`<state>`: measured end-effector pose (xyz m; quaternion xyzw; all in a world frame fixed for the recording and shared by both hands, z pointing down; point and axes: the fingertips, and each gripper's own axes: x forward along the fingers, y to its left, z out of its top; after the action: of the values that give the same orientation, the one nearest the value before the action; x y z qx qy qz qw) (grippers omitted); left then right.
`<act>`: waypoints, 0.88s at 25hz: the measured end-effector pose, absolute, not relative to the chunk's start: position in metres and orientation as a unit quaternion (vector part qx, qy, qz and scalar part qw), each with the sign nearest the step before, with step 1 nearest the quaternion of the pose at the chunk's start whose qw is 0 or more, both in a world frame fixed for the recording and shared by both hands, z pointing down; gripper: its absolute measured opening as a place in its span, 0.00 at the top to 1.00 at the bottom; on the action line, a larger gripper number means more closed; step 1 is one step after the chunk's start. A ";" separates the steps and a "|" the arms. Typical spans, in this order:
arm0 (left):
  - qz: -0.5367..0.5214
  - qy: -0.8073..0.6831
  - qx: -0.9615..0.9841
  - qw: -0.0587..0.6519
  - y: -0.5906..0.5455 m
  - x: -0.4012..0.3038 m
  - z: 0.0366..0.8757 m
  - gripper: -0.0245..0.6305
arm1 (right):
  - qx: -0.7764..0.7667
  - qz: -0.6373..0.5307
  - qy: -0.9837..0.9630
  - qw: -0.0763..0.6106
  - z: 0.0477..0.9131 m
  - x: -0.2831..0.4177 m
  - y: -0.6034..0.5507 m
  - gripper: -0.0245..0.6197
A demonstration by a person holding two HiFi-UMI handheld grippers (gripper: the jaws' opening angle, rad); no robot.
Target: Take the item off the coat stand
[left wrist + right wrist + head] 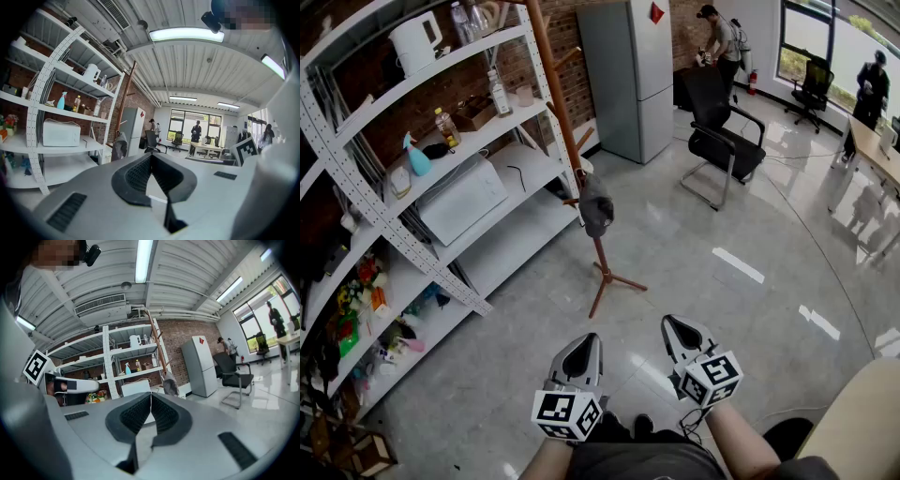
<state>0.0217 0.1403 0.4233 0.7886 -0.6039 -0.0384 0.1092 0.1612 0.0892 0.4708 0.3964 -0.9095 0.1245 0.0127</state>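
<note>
Hanging cap (596, 210) (on coat stand (601, 255))

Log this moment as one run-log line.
stage: before reach | grey cap: hanging on coat stand | left gripper: shut, empty | right gripper: shut, empty | both short of stand

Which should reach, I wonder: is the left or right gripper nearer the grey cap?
Left, slightly. The left gripper sits almost straight before the cap; right gripper is offset rightward.
</note>
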 end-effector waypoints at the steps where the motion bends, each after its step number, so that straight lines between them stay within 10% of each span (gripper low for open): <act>1: -0.039 -0.605 0.788 0.108 0.138 0.020 0.424 0.95 | 0.395 0.124 -0.910 0.012 0.473 0.160 0.087 0.95; 22: -0.048 -0.576 0.809 0.107 0.002 -0.042 0.434 0.95 | 0.433 0.107 -0.895 0.026 0.478 0.112 -0.037 0.95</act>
<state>-0.0422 0.0018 0.4341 0.8088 -0.5763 -0.0481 0.1072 0.1117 -0.0370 0.4776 0.4329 -0.8947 0.1071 0.0259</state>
